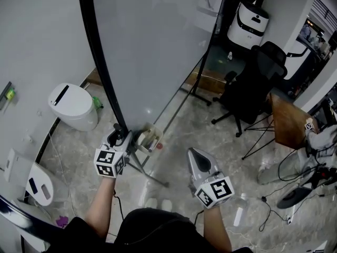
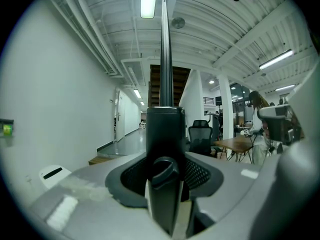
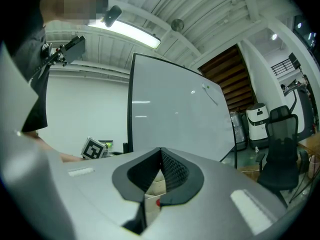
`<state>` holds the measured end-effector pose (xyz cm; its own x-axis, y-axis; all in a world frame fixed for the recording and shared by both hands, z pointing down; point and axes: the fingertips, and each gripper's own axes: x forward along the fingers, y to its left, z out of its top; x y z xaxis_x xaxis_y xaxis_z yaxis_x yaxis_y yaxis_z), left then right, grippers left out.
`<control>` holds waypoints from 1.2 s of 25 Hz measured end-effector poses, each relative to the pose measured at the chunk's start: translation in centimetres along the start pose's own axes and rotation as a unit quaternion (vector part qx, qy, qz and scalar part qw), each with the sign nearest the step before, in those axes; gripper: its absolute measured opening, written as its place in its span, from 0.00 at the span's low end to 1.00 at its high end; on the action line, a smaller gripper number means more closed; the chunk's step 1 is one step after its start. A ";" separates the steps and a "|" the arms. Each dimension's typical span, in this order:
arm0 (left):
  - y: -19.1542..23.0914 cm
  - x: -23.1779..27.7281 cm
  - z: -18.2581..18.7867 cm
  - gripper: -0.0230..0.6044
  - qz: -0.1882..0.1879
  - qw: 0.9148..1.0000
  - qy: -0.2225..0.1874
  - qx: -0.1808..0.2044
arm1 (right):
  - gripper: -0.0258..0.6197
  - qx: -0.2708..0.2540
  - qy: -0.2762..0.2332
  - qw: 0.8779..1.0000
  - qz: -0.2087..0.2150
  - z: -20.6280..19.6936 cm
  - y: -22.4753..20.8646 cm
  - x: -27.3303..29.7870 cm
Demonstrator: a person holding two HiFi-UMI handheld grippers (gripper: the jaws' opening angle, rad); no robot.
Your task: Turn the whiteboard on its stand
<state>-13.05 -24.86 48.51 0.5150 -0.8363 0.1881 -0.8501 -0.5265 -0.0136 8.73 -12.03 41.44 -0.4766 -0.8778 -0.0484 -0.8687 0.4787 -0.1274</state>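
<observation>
— Clamped on the black frame point(image 1: 100, 57) of the whiteboard point(image 1: 152, 46): that's my left gripper point(image 1: 120, 137). Its jaws stand partly apart with the frame bar upright between the pads, low on the board's left edge.

— And your other one?

— My right gripper point(image 1: 196, 157) has nothing in it. The jaws are pressed together, and it hangs in the air just right of the whiteboard's lower corner, apart from the board.

— Where's the board itself?

— Straight ahead of me on its stand point(image 1: 196, 93). From the left gripper view I look along it edge-on; from the right gripper view I see its pale face.

— What else is around?

— By size: an office chair point(image 1: 253, 83) stands well to the right of the whiteboard, past the stand's foot. A wooden table point(image 1: 284, 123) is further out on that same side. A white bin point(image 1: 73, 105) stands left of the whiteboard, near the wall. Smallest is a pale tray point(image 1: 150, 137) at the whiteboard's bottom edge, just beside my left gripper, with something red on it that I can't make out.
</observation>
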 end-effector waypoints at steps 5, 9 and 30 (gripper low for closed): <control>0.0 0.3 0.0 0.34 0.003 1.000 -0.003 0.001 | 0.05 0.001 0.001 1.000 -0.001 -0.2 0.0 -0.3; 0.0 0.2 0.1 0.34 0.006 1.000 -0.006 0.001 | 0.05 0.001 -0.001 1.000 0.001 0.0 0.1 -0.5; -0.1 -1.7 3.8 0.39 0.022 0.998 -0.055 0.015 | 0.05 -0.001 -0.005 1.000 0.011 0.0 1.1 -0.8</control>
<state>-13.41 -23.94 44.43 0.4883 -0.8692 0.0777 -0.8690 -0.4925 -0.0483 8.17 -10.79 41.29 -0.4947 -0.8669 -0.0617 -0.8579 0.4984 -0.1247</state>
